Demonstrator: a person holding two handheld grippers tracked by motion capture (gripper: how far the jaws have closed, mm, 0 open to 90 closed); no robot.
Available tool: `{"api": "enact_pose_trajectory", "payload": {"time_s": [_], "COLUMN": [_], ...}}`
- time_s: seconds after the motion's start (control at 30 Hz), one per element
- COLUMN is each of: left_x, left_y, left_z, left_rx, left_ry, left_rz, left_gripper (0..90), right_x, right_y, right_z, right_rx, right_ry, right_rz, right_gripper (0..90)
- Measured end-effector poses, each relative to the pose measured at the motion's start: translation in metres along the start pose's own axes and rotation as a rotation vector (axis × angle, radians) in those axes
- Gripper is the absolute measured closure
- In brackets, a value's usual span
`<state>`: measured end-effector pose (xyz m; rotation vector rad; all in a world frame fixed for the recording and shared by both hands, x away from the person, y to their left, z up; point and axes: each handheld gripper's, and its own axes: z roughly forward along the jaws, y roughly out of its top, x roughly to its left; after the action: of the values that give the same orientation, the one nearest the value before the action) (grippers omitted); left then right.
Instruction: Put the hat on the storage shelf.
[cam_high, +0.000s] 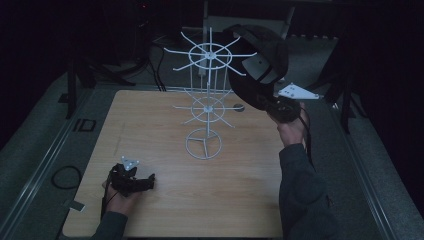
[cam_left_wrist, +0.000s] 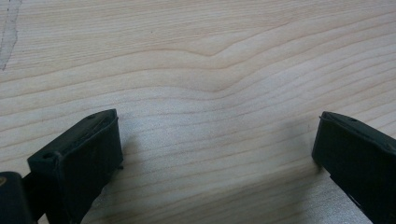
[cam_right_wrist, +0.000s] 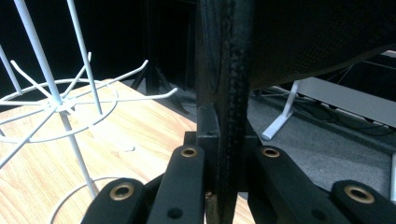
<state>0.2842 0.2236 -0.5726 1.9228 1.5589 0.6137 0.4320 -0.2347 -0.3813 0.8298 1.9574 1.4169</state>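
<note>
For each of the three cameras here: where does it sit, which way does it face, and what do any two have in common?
High view: above the table's near edge, looking forward and down; both forearms, left gripper, right gripper holding a black cap.
Left gripper view: on the left gripper, facing bare tabletop between open jaws.
Right gripper view: on the right gripper, jaws shut on the cap's edge.
Shared by high and right gripper views: white wire rack.

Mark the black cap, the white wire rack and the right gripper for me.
black cap (cam_high: 260, 62), high view, on its crown.
white wire rack (cam_high: 203, 145), high view, on its base ring.
right gripper (cam_right_wrist: 227, 172), right gripper view, between the jaws, shut on the cap's edge.
</note>
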Motion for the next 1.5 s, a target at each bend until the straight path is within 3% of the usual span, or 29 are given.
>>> {"api": "enact_pose_trajectory", "payload": {"time_s": [1.5], "left_x": [0.000], "left_y": [0.000], "left_z": [0.000], "left_rx": [0.000], "left_ry": [0.001], "left_rz": [-0.001], "left_gripper": [1.5], "right_x": [0.012], "right_y": [-0.002], "right_z": [0.006], "right_rx": [0.028], "right_ry": [-0.021], "right_rz": [-0.112], "right_gripper": [86.5]}}
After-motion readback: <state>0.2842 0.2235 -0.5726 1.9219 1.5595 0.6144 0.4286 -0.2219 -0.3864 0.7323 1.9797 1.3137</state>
